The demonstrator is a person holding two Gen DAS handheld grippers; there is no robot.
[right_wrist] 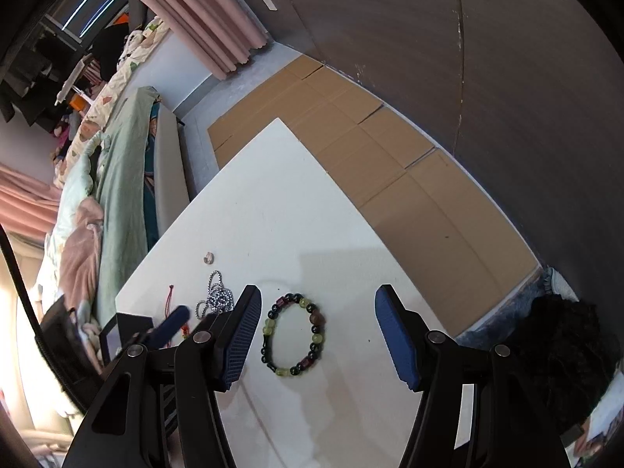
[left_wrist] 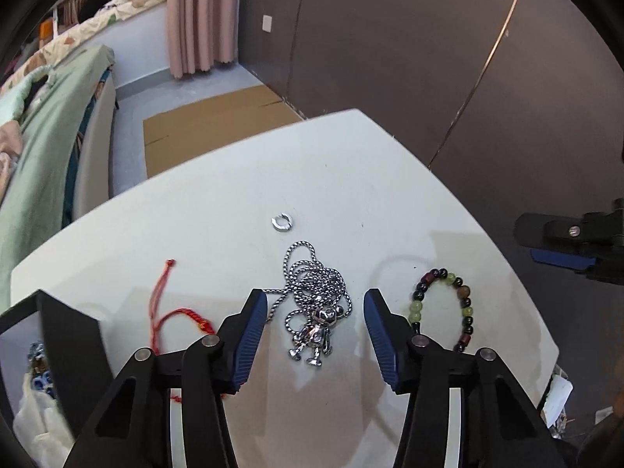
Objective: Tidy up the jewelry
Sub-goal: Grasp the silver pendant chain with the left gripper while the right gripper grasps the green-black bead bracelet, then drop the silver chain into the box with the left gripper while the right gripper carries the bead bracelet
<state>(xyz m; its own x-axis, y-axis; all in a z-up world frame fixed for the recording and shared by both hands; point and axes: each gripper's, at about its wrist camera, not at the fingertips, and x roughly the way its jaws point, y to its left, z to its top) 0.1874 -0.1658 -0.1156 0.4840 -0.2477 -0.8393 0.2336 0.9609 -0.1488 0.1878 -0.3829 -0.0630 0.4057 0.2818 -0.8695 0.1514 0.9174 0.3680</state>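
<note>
Left gripper [left_wrist: 316, 304]: hovering with jaws apart, holding nothing; silver chain necklace [left_wrist: 314, 300] lying on the table between the pads, untouched.
Right gripper [right_wrist: 318, 306]: jaws standing wide, gripping nothing; beaded bracelet [right_wrist: 294, 333] lying flat between them, nearer the left pad.
White table [left_wrist: 351, 179]: carrying all the jewelry.
Silver ring [left_wrist: 283, 221]: sitting beyond the necklace.
Red cord [left_wrist: 163, 304]: lying left of the necklace.
Black box [left_wrist: 66, 335]: standing open at the table's left edge.
</note>
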